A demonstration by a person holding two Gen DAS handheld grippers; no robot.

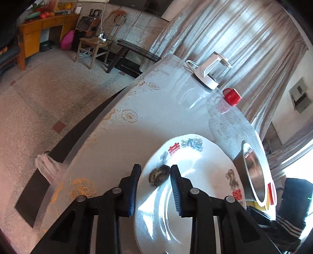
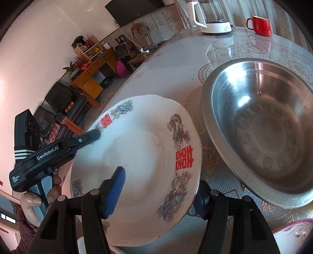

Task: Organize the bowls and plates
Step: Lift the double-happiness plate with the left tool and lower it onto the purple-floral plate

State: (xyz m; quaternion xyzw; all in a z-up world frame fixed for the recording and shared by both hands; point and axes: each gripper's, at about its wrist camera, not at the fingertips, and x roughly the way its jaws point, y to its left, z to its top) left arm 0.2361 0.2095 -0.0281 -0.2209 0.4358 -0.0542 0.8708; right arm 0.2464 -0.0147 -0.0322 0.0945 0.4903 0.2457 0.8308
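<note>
Both grippers act on one white plate (image 2: 137, 156) with red characters and floral prints on its rim. The plate is tilted and appears raised clear of the worktop (image 1: 156, 117), near the worktop's near edge. Left gripper (image 1: 155, 170): jaws partly open and straddling the plate's left rim, one blue pad on the outer face, the other over the inner face. In the right wrist view, the upper finger of this gripper (image 2: 92, 135) lies on the rim beside a red character. Whether both pads press firmly on the rim cannot be determined from the left wrist view, since a gap seems to remain at the outer pad. Right gripper (image 2: 160, 185): jaws moderately wide and spanning the plate's near rim, the left pad over the inner surface and the right pad behind the outer edge; contact appears probable but is not confirmed. A hand (image 2: 39, 197) grips the handle of the left gripper. A steel bowl (image 2: 264, 132) sits on the worktop just to the right of the plate. A second patterned dish (image 2: 293, 234) shows at the near right corner. An electric kettle (image 2: 211, 17) and a red mug (image 2: 261, 23) stand near the far edge of the worktop.
</note>
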